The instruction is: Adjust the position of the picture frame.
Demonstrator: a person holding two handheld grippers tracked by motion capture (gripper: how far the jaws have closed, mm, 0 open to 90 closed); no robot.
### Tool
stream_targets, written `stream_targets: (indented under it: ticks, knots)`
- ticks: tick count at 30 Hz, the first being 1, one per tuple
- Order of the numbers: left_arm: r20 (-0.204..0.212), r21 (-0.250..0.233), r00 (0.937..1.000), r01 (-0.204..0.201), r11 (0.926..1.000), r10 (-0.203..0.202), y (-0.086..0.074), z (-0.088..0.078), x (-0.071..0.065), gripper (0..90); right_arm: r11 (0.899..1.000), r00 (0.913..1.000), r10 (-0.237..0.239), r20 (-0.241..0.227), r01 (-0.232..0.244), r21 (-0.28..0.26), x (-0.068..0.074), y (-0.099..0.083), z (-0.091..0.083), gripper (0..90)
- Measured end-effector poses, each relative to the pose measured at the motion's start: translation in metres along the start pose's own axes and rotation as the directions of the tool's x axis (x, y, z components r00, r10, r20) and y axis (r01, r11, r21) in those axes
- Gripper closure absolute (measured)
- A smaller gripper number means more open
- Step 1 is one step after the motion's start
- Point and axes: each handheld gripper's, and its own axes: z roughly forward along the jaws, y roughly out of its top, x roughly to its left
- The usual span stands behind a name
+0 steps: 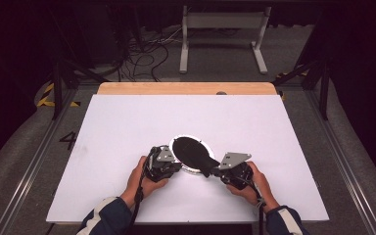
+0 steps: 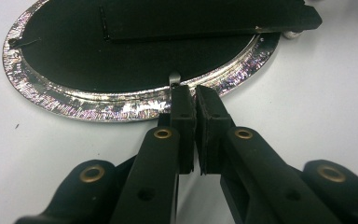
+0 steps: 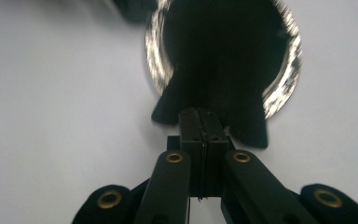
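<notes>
Black flap (image 1: 194,152) on the shiny oval plate (image 1: 176,144), pinched from both sides near the worktop's (image 1: 127,122) front edge.

Left claw (image 2: 189,93) is clenched on a small metal tab at the plate's near rim; right claw (image 3: 203,122) is clenched on the flap's flared dark tail, which hangs off the plate toward the person. To do this well, I judge the left claw should pin the plate flat while the right draws the tail slowly and level, away from the plate. Open white worktop lies wide on every side of the plate; only the front edge sits close behind the hands.
</notes>
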Motion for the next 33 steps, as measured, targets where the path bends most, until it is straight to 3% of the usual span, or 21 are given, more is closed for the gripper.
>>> stream_targets:
  ticks: [2, 5, 9, 11, 13, 19, 24, 27, 33]
  knots:
    - [0.006, -0.001, 1.0, 0.002, 1.0, -0.002, 0.0, 0.0, 0.0, 86.6, 1.0, 0.9988, 0.012, 0.047, -0.011, -0.011, -0.004, 0.002, -0.003, 90.0]
    - [0.005, -0.002, 1.0, -0.001, 1.0, 0.001, 0.0, 0.0, 0.001, 86.4, 0.999, 0.9905, 0.035, 0.133, -0.034, -0.011, -0.013, -0.002, -0.001, 90.0]
    - [0.002, -0.002, 1.0, -0.003, 1.0, 0.003, 0.001, 0.001, 0.001, 85.8, 0.996, 0.9803, 0.088, 0.177, -0.088, -0.01, -0.031, -0.007, 0.008, 90.0]
    - [0.002, -0.004, 1.0, -0.008, 1.0, 0.008, 0.001, 0.001, 0.002, 85.6, 0.994, 0.9869, 0.106, 0.121, -0.107, 0.003, -0.034, -0.008, 0.017, 90.0]
    - [0.002, -0.005, 0.9999, -0.011, 0.9999, 0.011, 0.001, 0.001, 0.003, 85.1, 0.996, 0.9867, 0.087, 0.138, -0.091, 0.023, -0.033, -0.007, 0.019, 90.0]
    - [-0.008, -0.004, 0.9999, -0.01, 0.9999, 0.01, -0.001, -0.001, 0.007, 84.1, 0.995, 0.993, 0.099, 0.064, -0.1, 0.014, -0.029, -0.012, 0.014, 90.0]
    - [0.006, -0.011, 0.9999, 0.012, 0.9999, -0.012, -0.005, -0.004, 0.012, 83.8, 0.994, 0.994, 0.107, 0.019, -0.107, 0.003, -0.014, -0.018, 0.01, 90.0]
    - [-0.001, -0.008, 0.9999, 0.014, 0.9999, -0.014, -0.006, -0.005, 0.013, 83.9, 0.997, 0.9966, 0.082, 0.011, -0.082, 0.013, -0.002, -0.017, 0.009, 90.0]
    - [-0.003, -0.031, 0.9991, 0.043, 0.9986, -0.043, -0.008, -0.004, 0.015, 83.1, 0.997, 0.9967, 0.082, 0.0, -0.082, 0.011, 0.014, -0.019, 0.005, 90.0]
